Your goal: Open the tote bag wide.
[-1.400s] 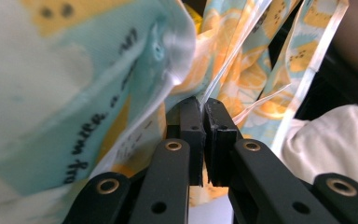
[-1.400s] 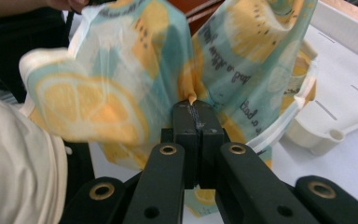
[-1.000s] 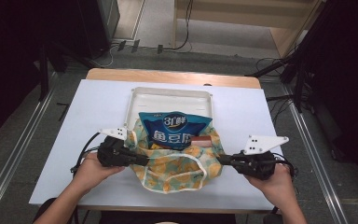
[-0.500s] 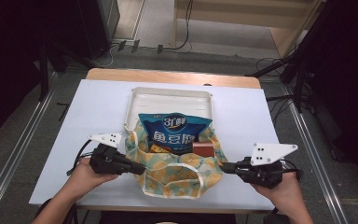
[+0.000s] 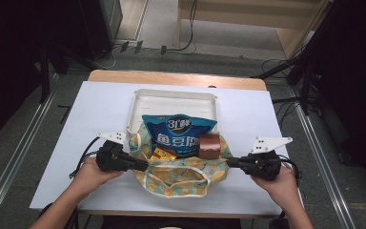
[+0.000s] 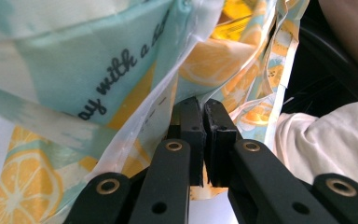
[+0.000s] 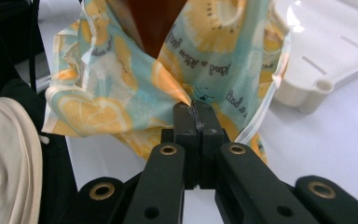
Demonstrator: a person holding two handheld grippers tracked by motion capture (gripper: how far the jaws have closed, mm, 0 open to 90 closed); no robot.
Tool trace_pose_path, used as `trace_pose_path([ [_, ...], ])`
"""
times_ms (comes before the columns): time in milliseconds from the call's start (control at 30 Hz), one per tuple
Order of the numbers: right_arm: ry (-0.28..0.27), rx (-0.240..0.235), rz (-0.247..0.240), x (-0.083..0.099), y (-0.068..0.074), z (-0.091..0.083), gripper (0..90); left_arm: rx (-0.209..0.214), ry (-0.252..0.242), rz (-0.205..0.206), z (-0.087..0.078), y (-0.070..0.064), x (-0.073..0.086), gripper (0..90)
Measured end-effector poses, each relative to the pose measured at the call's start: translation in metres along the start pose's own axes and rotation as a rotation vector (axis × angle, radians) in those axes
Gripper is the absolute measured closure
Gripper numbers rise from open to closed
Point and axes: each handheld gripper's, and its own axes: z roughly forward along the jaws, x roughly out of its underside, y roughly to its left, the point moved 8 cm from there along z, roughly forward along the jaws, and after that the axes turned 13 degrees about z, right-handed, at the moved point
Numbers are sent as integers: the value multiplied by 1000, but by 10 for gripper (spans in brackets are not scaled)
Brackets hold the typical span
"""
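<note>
White and wide, the surface (image 5: 100, 105) fills the middle of the high view, with dark floor and cables around it. At the lower centre lies a lemon-print cloth bag in yellow and pale blue (image 5: 181, 169), its mouth stretched sideways between 2 claws. The left claw (image 5: 145, 165) is pressed together on the bag's left edge; the left gripper view shows fabric pinched between the black jaws. The right claw (image 5: 229, 162) pinches the bag's right edge likewise. Inside the bag sit a blue snack packet (image 5: 177, 135), a brown block (image 5: 210, 145) and a small yellow pack (image 5: 163, 153). Just above the bag rests a cream plastic tray (image 5: 171, 98).
</note>
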Motion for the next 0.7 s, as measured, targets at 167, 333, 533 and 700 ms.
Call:
trace_pose_path([
  [167,-11,-39,36,9,-6,8,900,1,2,-9,2,2,6,876],
  [333,19,-44,49,20,-10,18,900,-8,56,-26,9,8,17,867],
  [533,11,-66,48,25,-13,21,891,44,51,-59,10,10,21,822],
  [700,-33,-95,46,18,-5,6,814,12,16,-16,-3,0,12,712],
])
